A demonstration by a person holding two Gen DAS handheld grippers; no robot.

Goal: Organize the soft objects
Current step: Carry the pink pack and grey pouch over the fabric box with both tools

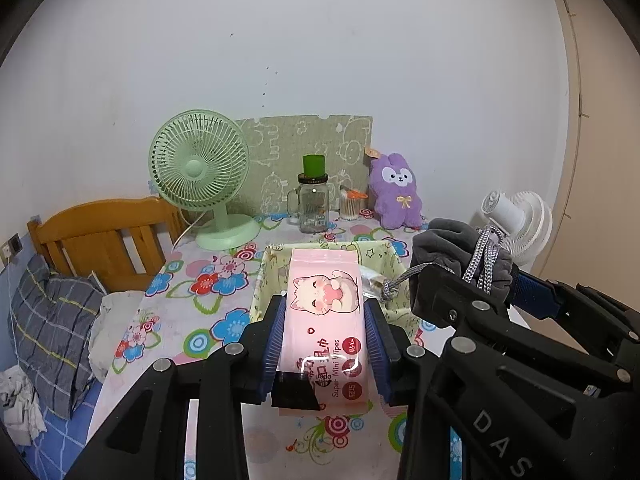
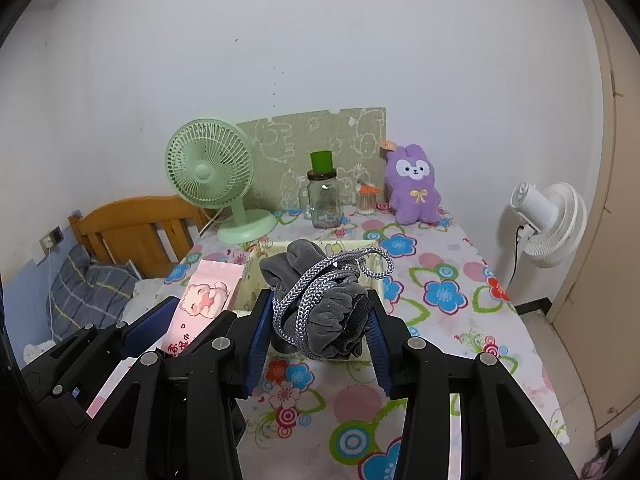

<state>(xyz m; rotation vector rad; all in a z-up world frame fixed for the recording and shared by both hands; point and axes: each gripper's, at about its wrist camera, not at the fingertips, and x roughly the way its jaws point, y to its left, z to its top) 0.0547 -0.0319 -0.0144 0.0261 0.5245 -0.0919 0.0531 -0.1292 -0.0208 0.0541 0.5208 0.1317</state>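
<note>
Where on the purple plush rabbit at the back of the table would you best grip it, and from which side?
Grip the purple plush rabbit across its plump belly, coming from the front over the table. It sits upright facing forward with its back near the wall, and a cotton swab jar stands close on its left, so the front is probably the freest side. The ears look too floppy.
</note>
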